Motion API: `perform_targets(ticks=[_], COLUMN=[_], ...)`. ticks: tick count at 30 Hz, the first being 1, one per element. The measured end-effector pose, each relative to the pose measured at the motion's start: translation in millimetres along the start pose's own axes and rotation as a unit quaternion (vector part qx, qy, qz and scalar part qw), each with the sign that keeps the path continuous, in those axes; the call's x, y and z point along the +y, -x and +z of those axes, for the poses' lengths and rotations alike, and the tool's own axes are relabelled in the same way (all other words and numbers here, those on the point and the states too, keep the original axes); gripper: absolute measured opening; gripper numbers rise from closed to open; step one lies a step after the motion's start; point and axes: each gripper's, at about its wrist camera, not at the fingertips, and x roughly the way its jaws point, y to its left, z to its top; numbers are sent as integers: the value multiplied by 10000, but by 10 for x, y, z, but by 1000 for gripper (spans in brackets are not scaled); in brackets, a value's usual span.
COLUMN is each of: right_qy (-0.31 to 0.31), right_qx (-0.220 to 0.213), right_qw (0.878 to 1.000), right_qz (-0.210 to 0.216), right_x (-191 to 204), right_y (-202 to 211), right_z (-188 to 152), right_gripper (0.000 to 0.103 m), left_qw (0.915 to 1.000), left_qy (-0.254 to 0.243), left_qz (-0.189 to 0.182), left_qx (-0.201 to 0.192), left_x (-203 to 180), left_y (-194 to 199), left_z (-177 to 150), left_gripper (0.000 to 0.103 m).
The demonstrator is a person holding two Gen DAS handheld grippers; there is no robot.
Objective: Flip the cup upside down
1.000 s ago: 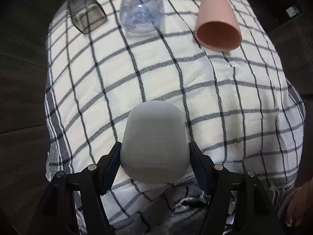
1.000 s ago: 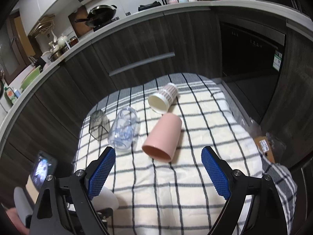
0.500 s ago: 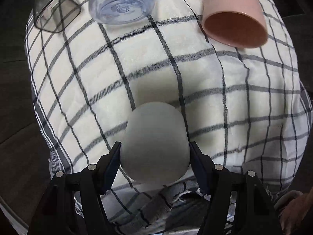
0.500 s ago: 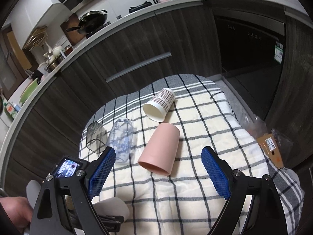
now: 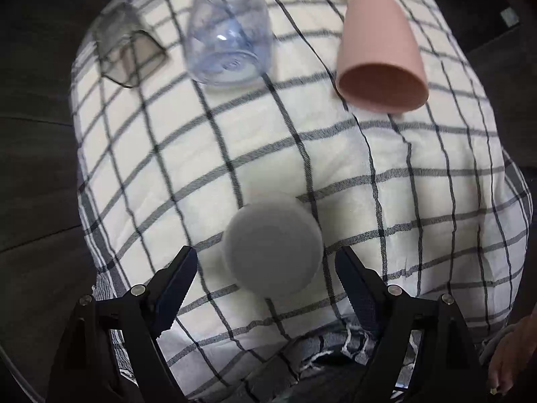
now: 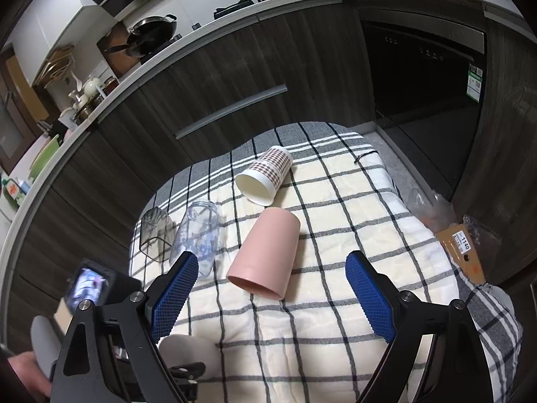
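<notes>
The grey cup (image 5: 272,248) stands upside down on the checked cloth (image 5: 335,154) that covers the table, its flat base turned up toward the left wrist camera. It looks a little blurred. The left gripper (image 5: 265,282) has its fingers (image 5: 178,282) spread wide, one on each side of the cup, and neither touches it. In the right wrist view the same cup shows low at about 7 o'clock, partly behind the left finger of the right gripper (image 6: 268,299).

The right gripper is well above the cloth with its blue-padded fingers (image 6: 367,297) wide apart and nothing between them.

Four other containers lie on their sides farther up the cloth. The pink cup (image 6: 265,258) is near the middle, its open mouth facing the cameras, and the inside looks empty. At about 12 o'clock from it lies a paper cup (image 6: 265,176) with a brown checked pattern; its white inside is also empty. At about 10 o'clock from the pink cup lies a clear jar (image 6: 198,231) with blue print, and just beside that, toward the cloth's edge, a smoky square glass (image 6: 155,231). I see nothing inside these two.
</notes>
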Motion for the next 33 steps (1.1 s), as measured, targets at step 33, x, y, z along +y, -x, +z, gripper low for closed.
perform_targets(ticks=[33], right_qy=[1302], right_qx=[-795], right_qw=[9866], right_qz=[-571], right_x=[542], right_y=[628], right_z=[-537], right_gripper=[90], left_qw=[9077], left_qy=[1050], left_qz=[568], left_qx=[-4023], left_x=[333], left_y=[760], left_z=[-1293], left_gripper=[96])
